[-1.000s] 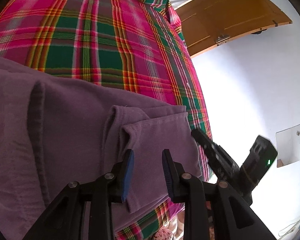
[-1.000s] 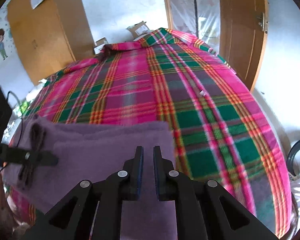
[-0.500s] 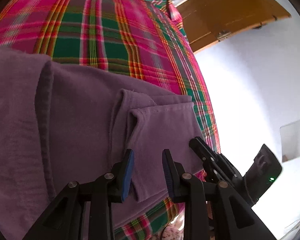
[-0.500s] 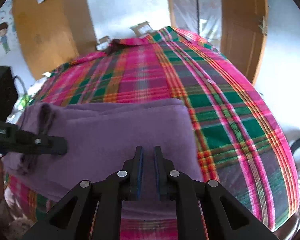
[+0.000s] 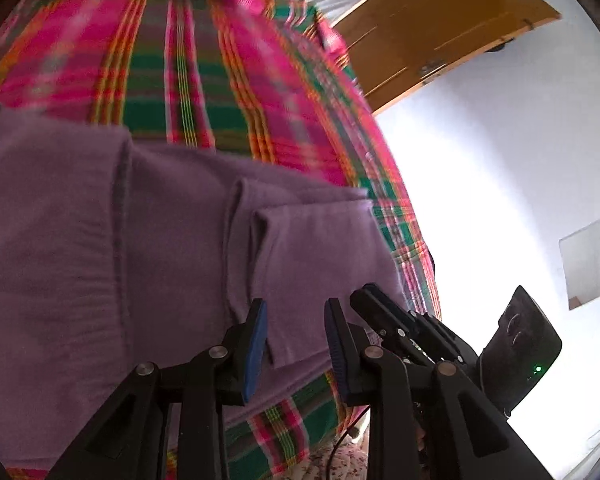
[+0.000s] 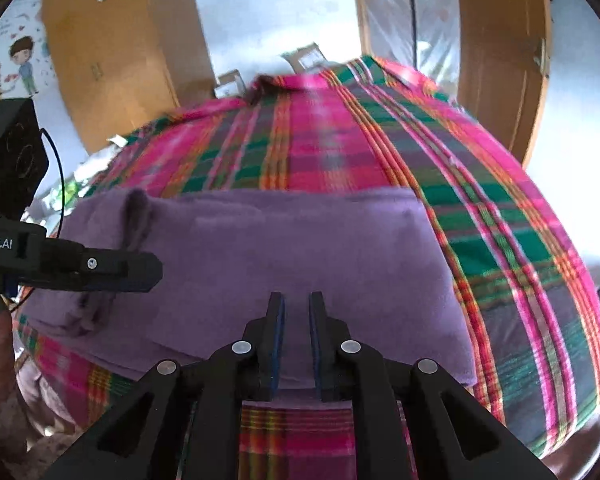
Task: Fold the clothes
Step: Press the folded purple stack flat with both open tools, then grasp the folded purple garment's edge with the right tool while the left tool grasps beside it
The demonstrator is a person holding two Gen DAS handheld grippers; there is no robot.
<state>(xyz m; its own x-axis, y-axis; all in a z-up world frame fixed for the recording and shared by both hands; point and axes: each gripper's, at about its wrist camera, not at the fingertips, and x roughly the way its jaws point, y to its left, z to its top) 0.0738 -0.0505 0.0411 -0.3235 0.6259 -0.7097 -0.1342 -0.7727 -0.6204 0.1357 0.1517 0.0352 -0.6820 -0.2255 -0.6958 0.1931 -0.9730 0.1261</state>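
- Left wrist view: your left gripper (image 5: 296, 344) has its jaws spread and nothing between them, hovering just over the near edge of the purple garment (image 5: 140, 248)
- The garment lies flat on the plaid bedcover (image 5: 204, 92), stretching ahead of your fingers and off to their left; a folded flap (image 5: 320, 256) sits dead ahead between the blue pads (image 5: 256, 344), its corner just reaching the gap
- Your right gripper (image 5: 384, 316) comes in close on the right side of those fingers, tips resting at the garment's near right corner; from this angle you can't tell how its jaws stand
- Right wrist view: here the right gripper (image 6: 297, 340) shows its jaws drawn close with a slim gap, and the pictures don't make clear whether any cloth is pinched, so call it undecided
- The garment fills the space ahead of these fingers as a tidy wide band, layered edges showing near the tips, a bunched ridge (image 6: 134, 216) off to the left
- Your left gripper reaches in from the left, lying over that bunched end
- Judging by the stacked layers, you look well along: at least one fold is in, and a final fold or a smoothing of that lumpy left end is likely what's left
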